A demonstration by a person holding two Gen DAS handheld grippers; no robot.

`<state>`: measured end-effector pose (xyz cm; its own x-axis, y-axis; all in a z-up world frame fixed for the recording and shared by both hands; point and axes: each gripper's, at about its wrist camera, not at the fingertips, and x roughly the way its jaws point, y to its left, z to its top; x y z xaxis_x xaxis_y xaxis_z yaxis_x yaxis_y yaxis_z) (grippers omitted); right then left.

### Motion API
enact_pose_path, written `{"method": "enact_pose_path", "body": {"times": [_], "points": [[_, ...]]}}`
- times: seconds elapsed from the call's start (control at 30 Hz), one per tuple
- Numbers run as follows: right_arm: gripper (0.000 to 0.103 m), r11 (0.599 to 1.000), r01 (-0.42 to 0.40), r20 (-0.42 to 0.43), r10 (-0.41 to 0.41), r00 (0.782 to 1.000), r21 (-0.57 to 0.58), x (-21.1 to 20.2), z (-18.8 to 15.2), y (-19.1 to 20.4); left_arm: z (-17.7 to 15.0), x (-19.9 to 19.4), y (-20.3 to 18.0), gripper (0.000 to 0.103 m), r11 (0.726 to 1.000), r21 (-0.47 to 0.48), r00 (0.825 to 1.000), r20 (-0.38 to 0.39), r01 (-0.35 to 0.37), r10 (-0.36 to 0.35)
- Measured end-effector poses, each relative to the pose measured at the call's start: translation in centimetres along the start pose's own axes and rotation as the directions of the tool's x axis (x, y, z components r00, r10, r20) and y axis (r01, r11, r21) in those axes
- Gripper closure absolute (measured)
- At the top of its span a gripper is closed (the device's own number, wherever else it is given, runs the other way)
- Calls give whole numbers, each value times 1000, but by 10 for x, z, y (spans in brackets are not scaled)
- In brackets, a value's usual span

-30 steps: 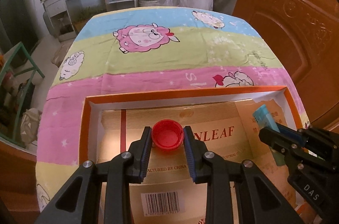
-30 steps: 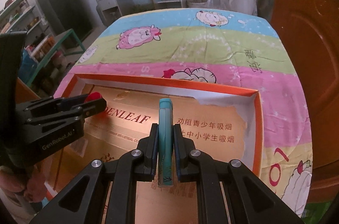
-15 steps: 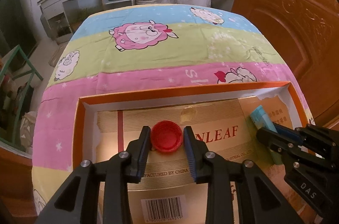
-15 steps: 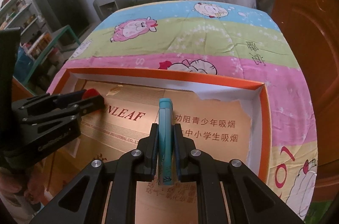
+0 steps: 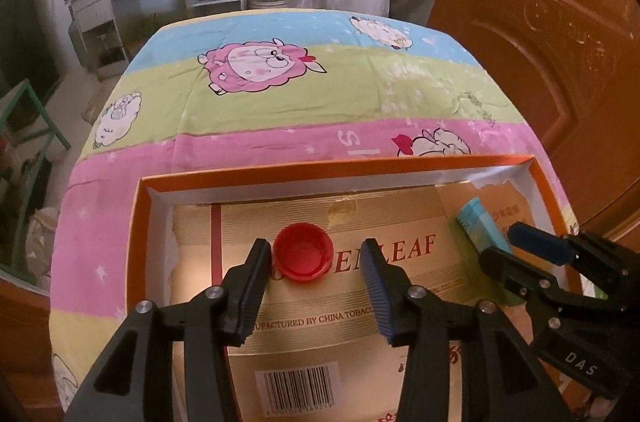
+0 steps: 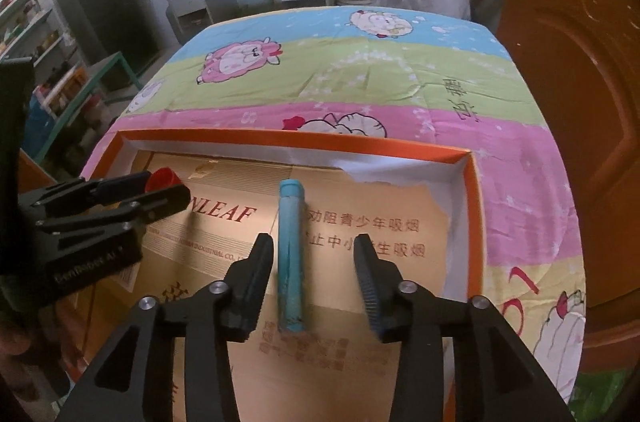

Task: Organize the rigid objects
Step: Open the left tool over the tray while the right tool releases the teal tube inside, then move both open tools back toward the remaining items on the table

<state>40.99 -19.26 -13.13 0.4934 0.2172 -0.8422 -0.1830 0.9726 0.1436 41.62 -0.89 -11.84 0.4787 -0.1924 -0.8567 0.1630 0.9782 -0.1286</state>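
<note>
Round red plastic bottle cap (image 5: 303, 256) lying open side up on box floor, between released jaws of left gripper (image 5: 316, 262); left finger near or touching cap rim, right finger apart. Flat teal plastic tube (image 6: 291, 254) lying lengthwise on floor between wide-open jaws of right gripper (image 6: 314, 268), touching neither. Both set down inside shallow orange-rimmed cardboard box (image 5: 340, 168), lined with gold printed carton sheet (image 5: 400, 222), likely as collecting tray for loose rigid items; cap at left part, tube at right part, well apart. Box sitting on bench under striped sheep-print cloth (image 5: 304, 102). Compared with half a second ago: both jaw pairs were clamped on cap and tube, now spread; tube no longer on edge in grip, lying on floor. Release step judged done; retreat of grippers probably next.
</note>
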Motion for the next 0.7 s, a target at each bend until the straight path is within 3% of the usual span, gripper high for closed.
{"method": "enact_pose_path", "body": {"times": [0.17,0.3,0.4,0.63,0.7], "points": [[51,1000,-4,30,4,1000,0,-16,-5,0,-3,-10,4,57,998,-34,999,14,50,-49],[50,999,-31,59,30,998,13,-34,-14,2,-9,-35,5,57,993,-53,992,81,102,-97],[50,998,-51,92,48,995,24,-52,-27,6,-15,-55,8,57,983,-77,977,150,168,-155],[50,999,-38,158,32,987,35,-91,-63,20,-36,-93,-1,57,987,-26,963,225,159,-149],[50,998,-42,165,35,986,39,-99,-72,22,-43,-103,-2,50,987,-23,957,248,159,-149]]}}
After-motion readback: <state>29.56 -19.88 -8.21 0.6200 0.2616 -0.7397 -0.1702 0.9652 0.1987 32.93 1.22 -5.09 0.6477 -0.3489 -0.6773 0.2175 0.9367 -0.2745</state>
